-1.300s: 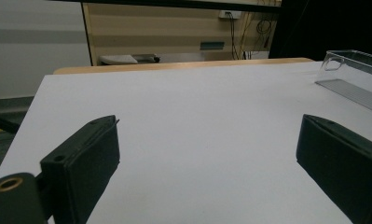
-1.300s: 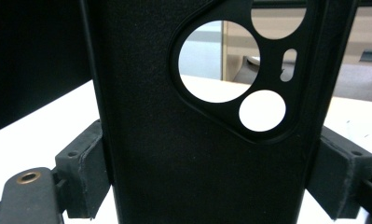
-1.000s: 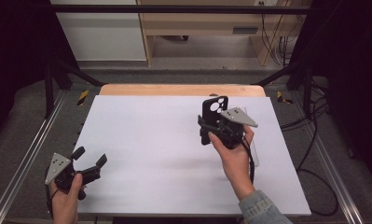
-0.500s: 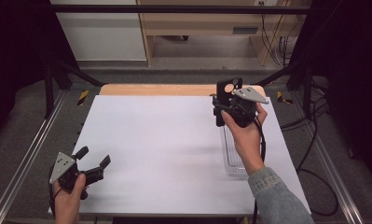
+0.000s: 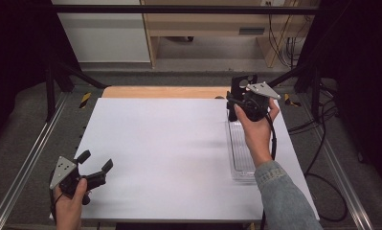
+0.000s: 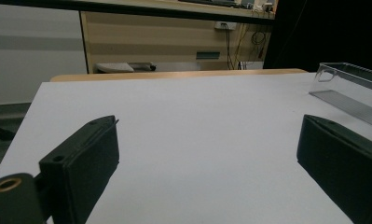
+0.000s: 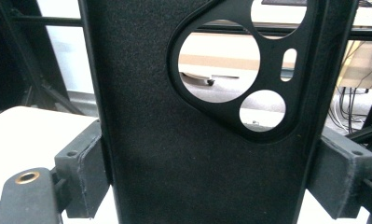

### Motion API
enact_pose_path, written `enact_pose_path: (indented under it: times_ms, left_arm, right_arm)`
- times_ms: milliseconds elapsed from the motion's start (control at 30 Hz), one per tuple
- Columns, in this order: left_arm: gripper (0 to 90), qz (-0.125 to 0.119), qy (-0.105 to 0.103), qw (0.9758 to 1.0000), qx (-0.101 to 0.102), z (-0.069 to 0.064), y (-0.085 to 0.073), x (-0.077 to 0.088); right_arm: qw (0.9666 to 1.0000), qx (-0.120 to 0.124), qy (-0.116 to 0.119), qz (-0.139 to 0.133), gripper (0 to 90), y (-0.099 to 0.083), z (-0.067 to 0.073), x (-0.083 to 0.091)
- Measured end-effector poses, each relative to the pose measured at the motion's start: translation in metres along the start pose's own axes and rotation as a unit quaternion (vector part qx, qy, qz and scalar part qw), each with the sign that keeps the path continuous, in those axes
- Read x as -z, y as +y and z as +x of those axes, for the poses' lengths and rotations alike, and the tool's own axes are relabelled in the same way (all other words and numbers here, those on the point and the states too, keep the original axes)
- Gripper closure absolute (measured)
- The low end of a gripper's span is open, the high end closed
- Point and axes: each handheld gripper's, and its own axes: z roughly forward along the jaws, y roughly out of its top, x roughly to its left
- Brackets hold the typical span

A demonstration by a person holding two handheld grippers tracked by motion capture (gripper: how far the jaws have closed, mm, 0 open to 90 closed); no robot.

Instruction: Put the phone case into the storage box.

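At the near left corner of the white desk (image 5: 179, 158), the left hand-held gripper (image 5: 95, 163) rests low in the person's hand, jaws spread wide with nothing between them; its own view shows only bare desk between the two black pads (image 6: 81, 163). It appears parked there to keep out of the way while the other hand works.

Ahead and to the right of that gripper, well apart from it, a long clear plastic tray (image 5: 240, 153) lies lengthwise near the desk's right edge; the left gripper view catches its transparent end wall (image 6: 347, 86) at far right. The tray looks empty and is probably where the carried piece belongs, though that is a judgement only.

Farther right, above the tray's far end, the right hand-held gripper (image 5: 239, 103) is lifted off the desk and clamped on a flat black plastic phone case with round camera cut-outs (image 7: 197, 140). In the right gripper view the case stands upright between the pads (image 7: 83, 163), which press its two long edges, so the jaws sit wide because the case is wide. Gripping it by the edges likely keeps the flat face free, so it can be lowered edge-on into the narrow tray just below and behind the gripper.
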Motion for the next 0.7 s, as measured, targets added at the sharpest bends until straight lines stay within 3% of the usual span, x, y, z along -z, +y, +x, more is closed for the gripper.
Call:
enact_pose_path:
  times_ms: [267, 700]
  left_arm:
    - [5.7, 0.005, -0.005, 1.0, 0.0, -0.002, -0.001, -0.002]
    - [5.7, 0.009, -0.01, 0.9999, 0.001, -0.003, -0.002, -0.004]
  right_arm:
    - [0.9997, -0.004, -0.025, 0.003, 14.3, -0.004, -0.01, -0.019]
    - [0.999, -0.014, -0.04, 0.016, 14.4, -0.014, -0.022, -0.046]
